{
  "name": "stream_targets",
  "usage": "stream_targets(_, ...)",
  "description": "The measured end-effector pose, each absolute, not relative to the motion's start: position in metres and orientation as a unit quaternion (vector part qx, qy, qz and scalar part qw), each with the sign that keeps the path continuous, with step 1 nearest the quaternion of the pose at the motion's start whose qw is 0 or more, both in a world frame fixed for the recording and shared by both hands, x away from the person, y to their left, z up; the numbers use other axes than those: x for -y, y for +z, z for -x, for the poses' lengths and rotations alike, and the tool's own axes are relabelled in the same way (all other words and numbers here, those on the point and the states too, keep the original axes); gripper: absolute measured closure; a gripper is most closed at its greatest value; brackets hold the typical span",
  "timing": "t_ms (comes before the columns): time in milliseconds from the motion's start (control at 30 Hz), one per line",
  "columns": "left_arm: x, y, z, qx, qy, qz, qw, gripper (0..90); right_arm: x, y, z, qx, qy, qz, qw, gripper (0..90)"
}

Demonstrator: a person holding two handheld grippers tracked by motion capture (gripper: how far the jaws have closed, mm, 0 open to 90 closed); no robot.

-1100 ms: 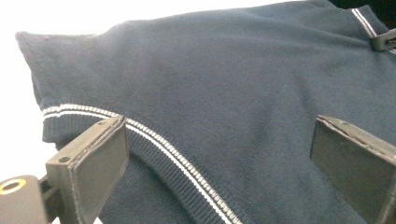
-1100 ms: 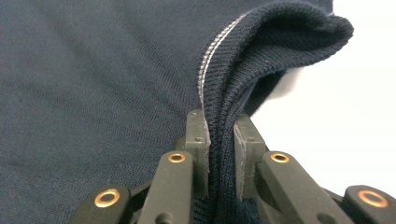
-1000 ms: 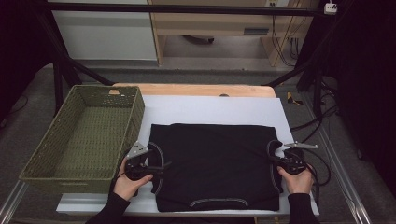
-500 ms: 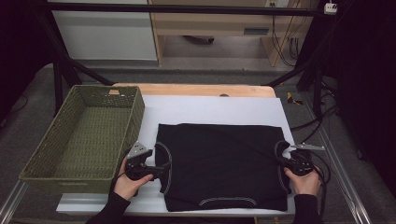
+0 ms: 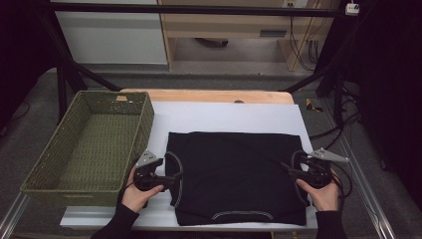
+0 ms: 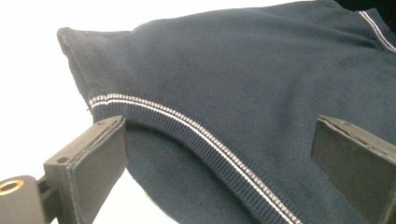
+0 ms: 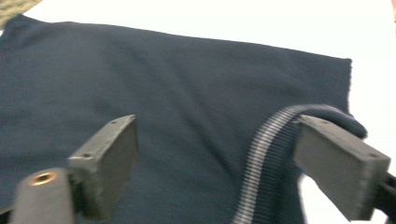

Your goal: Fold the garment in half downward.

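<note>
The dark sweater [image 5: 238,177] lies flat on the white sheet [image 5: 224,117] that covers the table, folded into a rough square with its collar [image 5: 241,215] toward the person's edge. From above it looks black; close up the knit reads as deep navy, soft and fine-ribbed, with a thin pale stripe running along the ribbed trim [image 6: 196,133]. The same striped ribbing curls up at the other side [image 7: 261,154]. The left gripper [image 5: 169,177] sits at the sweater's left edge, its jaws spread wide with the trimmed cloth lying between them, not pinched. The right gripper [image 5: 293,169] is at the right edge, jaws likewise wide apart over the fabric, the ribbed fold close by one jaw. To the left of the sheet stands a green woven basket [image 5: 47,164], just beside the sweater's side.
</note>
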State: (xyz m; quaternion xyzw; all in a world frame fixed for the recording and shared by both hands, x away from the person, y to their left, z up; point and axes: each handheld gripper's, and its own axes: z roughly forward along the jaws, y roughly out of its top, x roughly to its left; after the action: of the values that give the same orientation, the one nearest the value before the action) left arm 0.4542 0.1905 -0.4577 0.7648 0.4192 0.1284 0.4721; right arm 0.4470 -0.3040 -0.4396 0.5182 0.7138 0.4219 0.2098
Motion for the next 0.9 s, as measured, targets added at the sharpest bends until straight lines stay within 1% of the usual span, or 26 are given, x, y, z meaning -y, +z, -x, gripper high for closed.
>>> stream_targets(200,-0.188,-0.455,-0.456,-0.418,0.129,-0.766,0.471,2.9,0.28,-0.435,-0.445,-0.722,0.441,-0.496,0.197,5.5)
stream_targets(367,-0.187,-0.454,-0.459,-0.419,0.129,-0.766,0.47,2.8,0.266,-0.435,-0.445,-0.728,0.447,-0.486,0.185,3.6)
stream_targets(900,-0.182,-0.45,-0.464,-0.414,0.13,-0.769,0.468,2.2,0.22,-0.428,-0.437,-0.752,0.467,-0.435,0.163,1.4)
